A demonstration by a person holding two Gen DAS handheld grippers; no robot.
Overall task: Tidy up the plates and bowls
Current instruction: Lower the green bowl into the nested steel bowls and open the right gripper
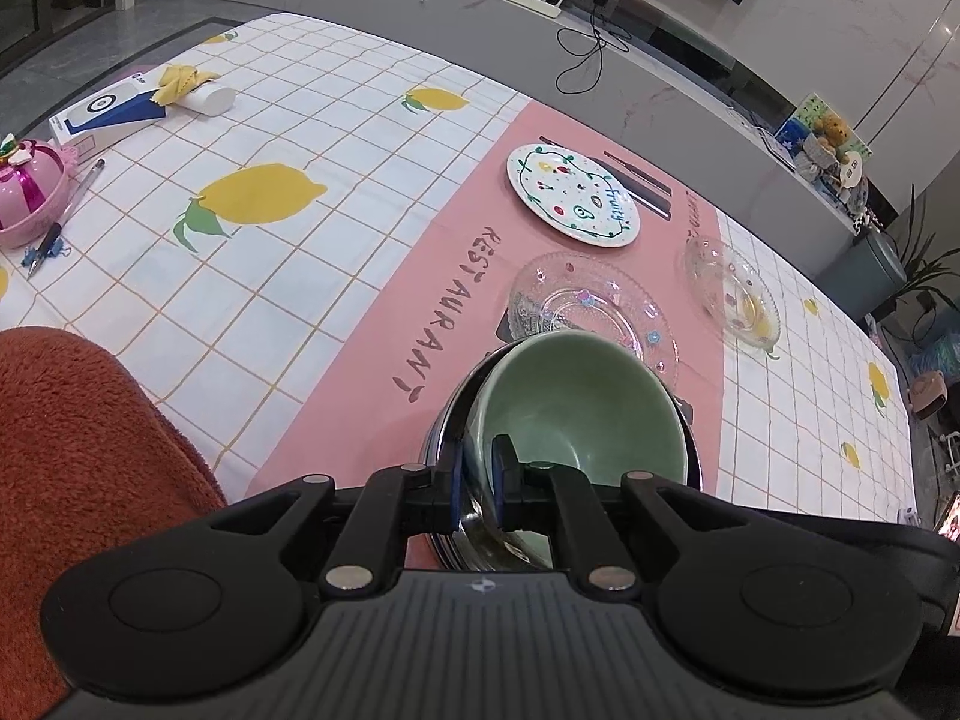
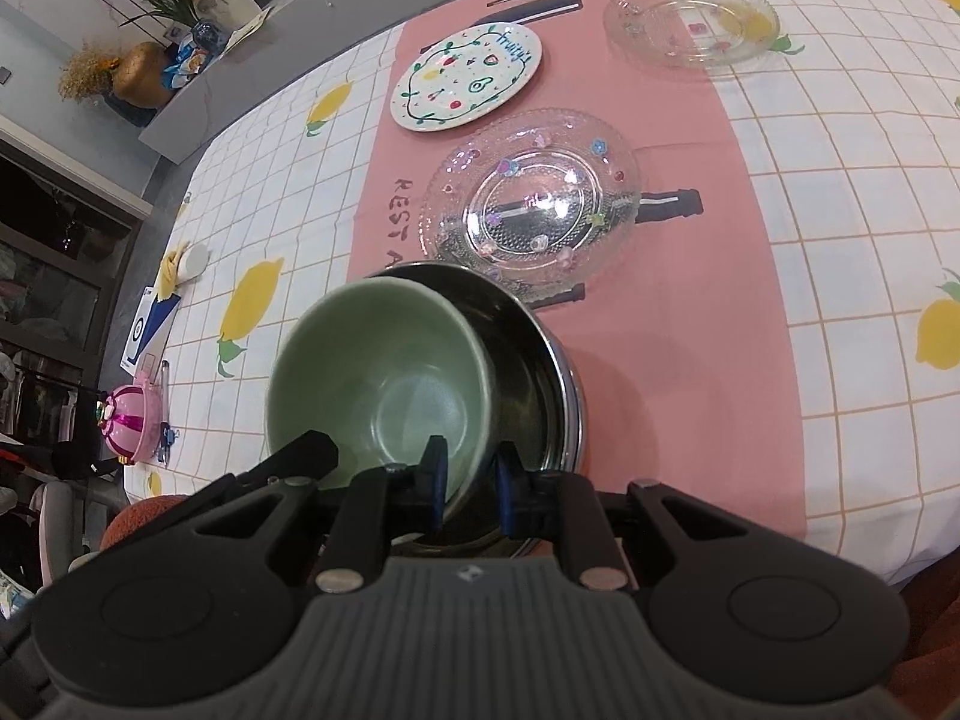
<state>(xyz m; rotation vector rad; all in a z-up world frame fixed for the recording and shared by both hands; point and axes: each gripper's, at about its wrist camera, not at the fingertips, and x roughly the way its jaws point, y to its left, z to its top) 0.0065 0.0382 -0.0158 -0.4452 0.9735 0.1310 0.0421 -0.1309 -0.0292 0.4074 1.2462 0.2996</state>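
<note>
A pale green bowl (image 1: 576, 396) (image 2: 384, 372) leans tilted inside a steel bowl (image 1: 445, 426) (image 2: 531, 360) on the pink runner. My left gripper (image 1: 478, 477) is shut on the steel bowl's near rim. In the right wrist view, my right gripper (image 2: 471, 477) is shut on the green bowl's wall, one pad inside and one outside. Just beyond the bowls lies a clear glass plate with flower dots (image 1: 594, 300) (image 2: 534, 204). Farther off are a white painted plate (image 1: 573, 195) (image 2: 465, 78) and a smaller glass dish (image 1: 732, 294) (image 2: 690, 21).
A lemon-print tablecloth (image 1: 288, 276) covers the table. At its far left stand a pink domed container (image 1: 27, 192), a pen (image 1: 66, 210) and a blue-and-white box (image 1: 108, 111). A rust-coloured fleece sleeve (image 1: 78, 450) is close on the left. A grey counter (image 1: 420, 0) runs behind.
</note>
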